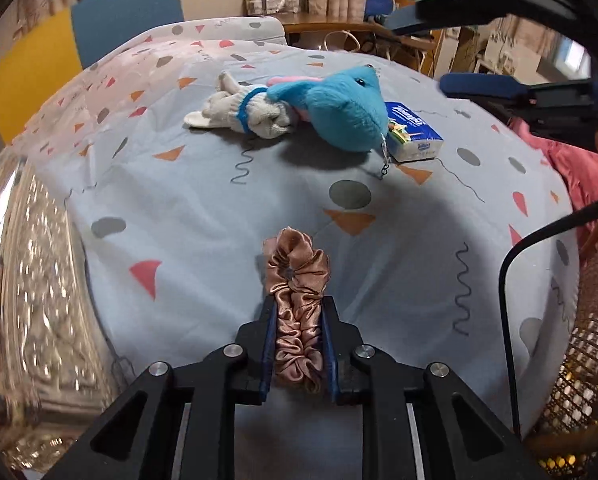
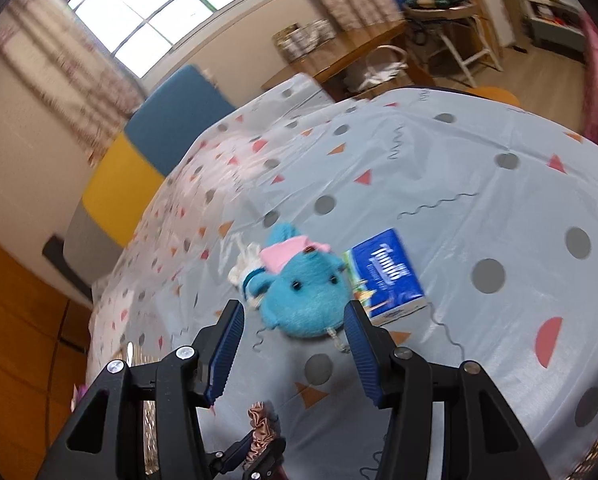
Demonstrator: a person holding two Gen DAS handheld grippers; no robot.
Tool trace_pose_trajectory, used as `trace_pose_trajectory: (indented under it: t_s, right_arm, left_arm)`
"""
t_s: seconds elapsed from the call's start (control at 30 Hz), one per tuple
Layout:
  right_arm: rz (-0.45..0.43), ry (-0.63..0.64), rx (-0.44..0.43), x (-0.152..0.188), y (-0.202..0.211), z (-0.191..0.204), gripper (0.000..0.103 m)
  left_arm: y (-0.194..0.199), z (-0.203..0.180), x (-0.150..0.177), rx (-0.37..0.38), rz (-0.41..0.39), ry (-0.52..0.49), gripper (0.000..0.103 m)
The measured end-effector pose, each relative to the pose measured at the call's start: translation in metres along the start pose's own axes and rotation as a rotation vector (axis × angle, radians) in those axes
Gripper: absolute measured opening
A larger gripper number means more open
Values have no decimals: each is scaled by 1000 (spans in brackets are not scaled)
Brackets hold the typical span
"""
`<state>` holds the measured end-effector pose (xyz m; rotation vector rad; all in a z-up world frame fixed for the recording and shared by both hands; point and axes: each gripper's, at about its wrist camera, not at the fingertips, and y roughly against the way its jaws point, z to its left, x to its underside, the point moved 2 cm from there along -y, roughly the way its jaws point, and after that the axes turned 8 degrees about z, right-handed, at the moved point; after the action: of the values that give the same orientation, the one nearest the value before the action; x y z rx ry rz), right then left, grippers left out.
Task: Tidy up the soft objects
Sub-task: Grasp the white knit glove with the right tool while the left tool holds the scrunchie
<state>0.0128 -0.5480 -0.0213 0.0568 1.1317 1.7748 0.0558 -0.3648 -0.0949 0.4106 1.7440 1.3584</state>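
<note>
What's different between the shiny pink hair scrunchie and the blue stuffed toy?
The scrunchie is glossy bronze-pink satin, gathered in folds; the blue plush toy is fuzzy, with small dark eyes. The scrunchie is pinched between the left gripper fingers; the toy lies free on the bedspread, leaning against a grey glove. The toy is bulkier. Both are soft.

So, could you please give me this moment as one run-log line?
left gripper: shut on scrunchie | right gripper: open, empty, above blue plush toy | gloves, tissue pack: on bedsheet
</note>
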Motion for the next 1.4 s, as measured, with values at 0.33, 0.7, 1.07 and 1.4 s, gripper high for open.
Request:
trace_pose_trajectory:
  t_s: [0.33, 0.7, 1.07, 1.4]
  right_arm:
    - [207, 432, 54, -27, -61, 80, 53]
    - [402, 777, 422, -34, -181, 109, 53]
    - [368, 694, 285, -25, -137, 97, 36]
    - [500, 492, -24, 37, -68, 78, 36]
  left_arm:
    - [-4, 5, 4, 28, -52, 21, 21]
    - [-2, 13, 12, 87, -81, 56, 21]
    - [-1, 14, 16, 82, -92, 59, 21]
    - [7, 7, 21, 44, -78, 71, 21]
